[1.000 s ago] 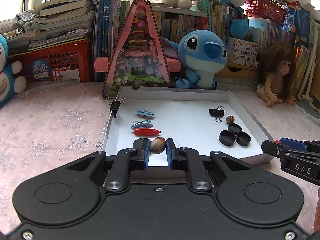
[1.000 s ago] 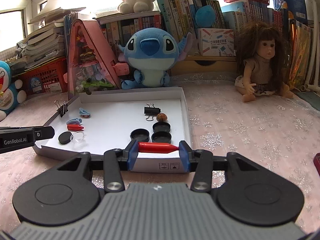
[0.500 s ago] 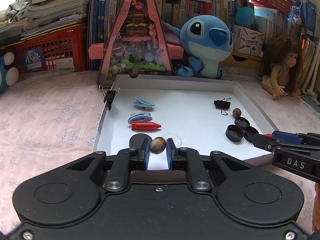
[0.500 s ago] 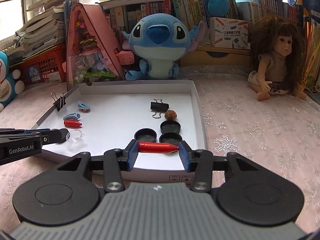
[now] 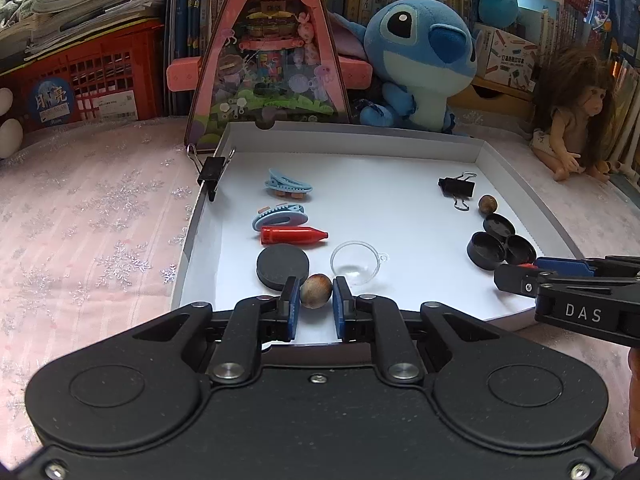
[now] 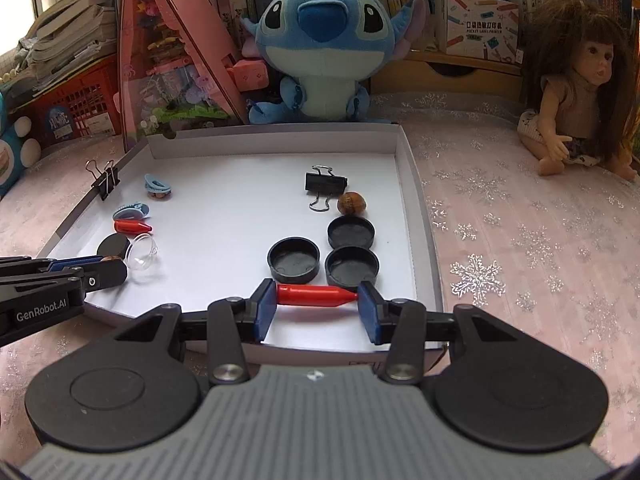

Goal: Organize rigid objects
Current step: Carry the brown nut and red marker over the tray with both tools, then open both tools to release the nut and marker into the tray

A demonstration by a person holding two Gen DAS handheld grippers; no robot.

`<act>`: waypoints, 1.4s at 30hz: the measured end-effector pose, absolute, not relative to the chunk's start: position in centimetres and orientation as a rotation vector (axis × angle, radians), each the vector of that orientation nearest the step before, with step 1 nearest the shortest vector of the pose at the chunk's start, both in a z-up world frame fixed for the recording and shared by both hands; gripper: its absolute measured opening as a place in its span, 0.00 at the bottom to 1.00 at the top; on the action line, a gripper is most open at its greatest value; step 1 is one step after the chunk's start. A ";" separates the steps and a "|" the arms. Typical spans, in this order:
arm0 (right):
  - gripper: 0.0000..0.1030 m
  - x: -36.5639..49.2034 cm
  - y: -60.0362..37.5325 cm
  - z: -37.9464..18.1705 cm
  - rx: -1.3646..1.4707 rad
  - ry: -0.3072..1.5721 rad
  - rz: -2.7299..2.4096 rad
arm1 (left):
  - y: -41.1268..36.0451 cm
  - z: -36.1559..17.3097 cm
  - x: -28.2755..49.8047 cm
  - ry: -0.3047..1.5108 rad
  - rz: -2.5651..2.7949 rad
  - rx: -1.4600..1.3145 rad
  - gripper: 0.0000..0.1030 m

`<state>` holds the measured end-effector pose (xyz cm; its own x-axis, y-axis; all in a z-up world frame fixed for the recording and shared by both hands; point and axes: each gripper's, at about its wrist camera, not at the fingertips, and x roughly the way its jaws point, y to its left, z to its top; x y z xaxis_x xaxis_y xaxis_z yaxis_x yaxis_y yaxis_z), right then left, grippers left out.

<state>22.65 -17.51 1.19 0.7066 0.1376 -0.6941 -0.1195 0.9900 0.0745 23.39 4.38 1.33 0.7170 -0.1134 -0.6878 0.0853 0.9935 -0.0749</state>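
Nut (image 5: 315,291) first: a small brown one, smooth and roundish, is pinched between the blue pads of the left gripper (image 5: 316,300), just above the near edge of the white tray (image 5: 400,208). At about eleven o'clock from it lies a flat black disc (image 5: 283,266), matte like rubber; at one o'clock, a clear plastic half-sphere (image 5: 355,267) with a tiny loop. Beyond these lie a red crayon-shaped piece (image 5: 293,236) and two pale blue ridged hair clips (image 5: 280,216).

The right gripper (image 6: 317,310) clamps a second red piece (image 6: 316,295) end to end — glossy, cylindrical, tapering to a point at its right. It hangs over the tray's near edge. Straight ahead at twelve o'clock sit three shallow black caps (image 6: 294,260), open side up, then a second brown nut (image 6: 352,203) and a black binder clip (image 6: 325,183) with wire handles. Another binder clip (image 6: 105,181) grips the cardboard tray's left wall.

The tray rests on a pink cloth (image 6: 520,240) — sheer, with glittery snowflakes.
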 end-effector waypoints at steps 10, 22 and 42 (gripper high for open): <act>0.48 23.4 -17.1 1.0 0.001 0.760 0.140 | 4.4 1.0 24.4 0.752 -0.096 -0.042 0.15; 0.47 24.9 -16.9 0.7 -0.014 0.734 0.146 | 4.1 0.7 26.2 0.742 -0.063 -0.023 0.16; 0.50 24.5 -16.8 0.6 -0.025 0.721 0.140 | 3.9 0.6 26.1 0.733 -0.050 -0.010 0.17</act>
